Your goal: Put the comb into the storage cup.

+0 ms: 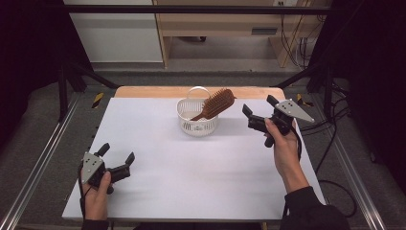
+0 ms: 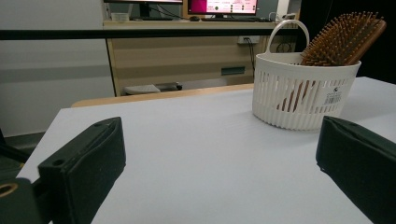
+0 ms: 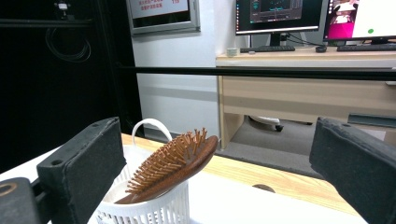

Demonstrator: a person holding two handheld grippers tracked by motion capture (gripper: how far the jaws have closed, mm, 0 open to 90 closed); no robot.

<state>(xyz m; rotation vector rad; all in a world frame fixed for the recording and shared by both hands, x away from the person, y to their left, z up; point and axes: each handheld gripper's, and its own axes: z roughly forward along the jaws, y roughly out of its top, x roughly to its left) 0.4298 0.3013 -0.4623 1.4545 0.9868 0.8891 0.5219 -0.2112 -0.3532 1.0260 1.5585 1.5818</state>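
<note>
Hairbrush point(image 1: 218, 102), wooden paddle type w/ wooden pins, stands handle-down in a small white slotted basket point(image 1: 197, 125) near the middle of the table's far edge; the head leans out over the basket rim toward the table's right side, pins facing up and toward the far-left. Table point(image 1: 191, 182) has a white top w/ a wood strip along the far edge. Right gripper point(image 1: 259, 115) is held above the table just right of the basket, jaws spread wide, nothing between them; in the right gripper view the brush head sits between the jaws but farther off, no contact. Left gripper point(image 1: 116, 158) is at the near-left corner, low over the table, jaws likewise spread and empty, well apart from the basket. Handling, est.: brush is rigid and light; smooth wood may slip, so clamp across the head's flat edges or at the neck, not on the pins, which flex. Handle is inside the basket, mostly hidden by the wall. Basket looks light and may tip or drag when the brush is lifted; a bail handle point(image 1: 198, 90) stands at its far side.
</note>
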